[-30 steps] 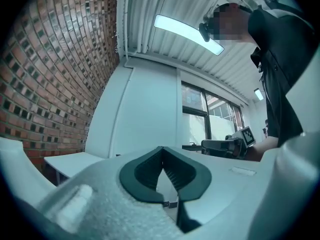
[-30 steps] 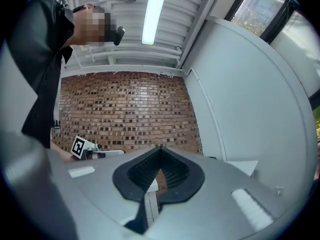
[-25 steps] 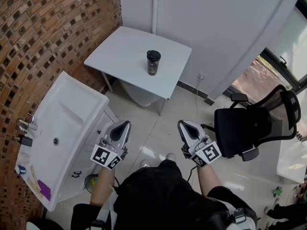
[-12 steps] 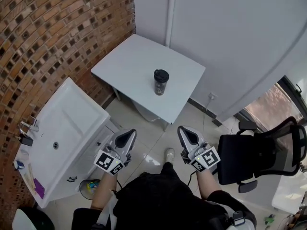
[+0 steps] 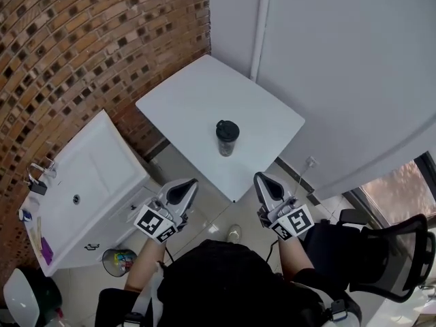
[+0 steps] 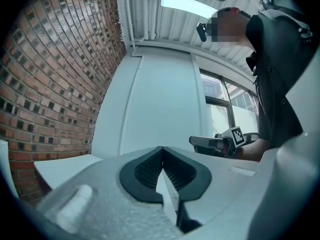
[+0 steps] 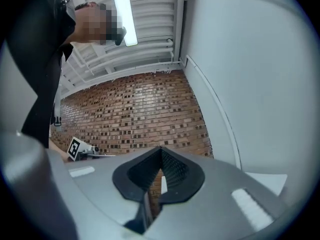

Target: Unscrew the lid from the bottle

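Note:
A dark bottle (image 5: 227,140) with a black lid (image 5: 227,128) stands upright on the white square table (image 5: 197,107), towards its near corner. My left gripper (image 5: 191,182) is held below the table's near edge, left of the bottle, shut with nothing in it. My right gripper (image 5: 259,177) is held at the same height, right of the bottle, also shut and empty. In the left gripper view the jaws (image 6: 161,149) meet at the tip and the other gripper (image 6: 212,144) shows at the right. The right gripper view shows closed jaws (image 7: 160,148) against the brick wall; the bottle is not in either gripper view.
A white washbasin unit (image 5: 75,189) stands at the left against the curved brick wall (image 5: 82,53). A small bin (image 5: 119,259) sits on the floor beside it. A black office chair (image 5: 381,257) is at the lower right. White wall panels (image 5: 340,67) rise behind the table.
The view has moved forward towards the table: the bottle and table now lie lower and closer to both grippers. The chair has slid to the lower right. Both grippers stay shut.

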`<state>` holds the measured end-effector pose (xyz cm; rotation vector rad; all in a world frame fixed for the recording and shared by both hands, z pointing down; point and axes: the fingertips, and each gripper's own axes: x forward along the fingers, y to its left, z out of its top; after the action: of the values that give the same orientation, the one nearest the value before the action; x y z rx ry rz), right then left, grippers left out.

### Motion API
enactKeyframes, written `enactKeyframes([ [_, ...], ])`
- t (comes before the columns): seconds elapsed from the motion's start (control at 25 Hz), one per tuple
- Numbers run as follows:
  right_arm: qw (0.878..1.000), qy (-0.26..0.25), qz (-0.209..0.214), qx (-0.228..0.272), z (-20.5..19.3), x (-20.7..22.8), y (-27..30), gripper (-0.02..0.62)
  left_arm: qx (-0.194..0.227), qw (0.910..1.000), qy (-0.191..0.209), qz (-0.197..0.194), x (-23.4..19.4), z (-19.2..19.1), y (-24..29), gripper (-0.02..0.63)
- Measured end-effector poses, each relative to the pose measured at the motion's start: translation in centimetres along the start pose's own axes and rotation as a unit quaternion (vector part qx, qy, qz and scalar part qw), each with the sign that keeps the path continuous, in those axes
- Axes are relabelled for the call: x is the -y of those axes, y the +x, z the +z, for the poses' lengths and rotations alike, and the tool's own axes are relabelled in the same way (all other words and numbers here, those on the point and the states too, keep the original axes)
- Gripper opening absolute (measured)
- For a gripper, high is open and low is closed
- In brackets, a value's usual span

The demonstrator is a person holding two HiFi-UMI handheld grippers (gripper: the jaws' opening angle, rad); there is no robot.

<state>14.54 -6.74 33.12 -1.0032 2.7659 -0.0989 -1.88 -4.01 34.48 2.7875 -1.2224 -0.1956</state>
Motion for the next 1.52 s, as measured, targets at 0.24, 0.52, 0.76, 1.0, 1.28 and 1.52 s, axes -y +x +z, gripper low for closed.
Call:
enactKeyframes([
  [0.24,1.0,-0.002,0.025,-0.008,0.9,3.8,0.7,0.006,0.001,0.9996,-0.012,0.026,-0.3,-1.1,3.4,0.004],
  [0.52,0.999,0.009,0.029,-0.026,-0.7,5.6,1.7,0.006,-0.021,0.9995,-0.019,0.014,-0.3,-2.8,5.4,0.004],
  [0.76,0.999,0.004,0.025,-0.036,-0.4,5.7,2.8,0.006,-0.022,0.9996,-0.017,0.012,-2.3,-2.2,5.6,0.005],
  [1.0,0.999,0.0,0.02,-0.035,0.0,6.3,4.8,0.006,-0.032,0.9994,-0.009,0.003,-4.4,-2.6,6.7,0.005],
  [1.28,0.999,-0.004,0.017,-0.047,-1.3,6.4,7.4,0.006,-0.057,0.9981,-0.004,-0.023,-5.9,-4.3,7.9,0.028],
  [1.52,0.998,-0.005,-0.01,-0.054,-2.1,7.2,8.9,0.006,-0.085,0.9956,0.036,-0.016,-9.1,-6.9,8.8,0.296],
])
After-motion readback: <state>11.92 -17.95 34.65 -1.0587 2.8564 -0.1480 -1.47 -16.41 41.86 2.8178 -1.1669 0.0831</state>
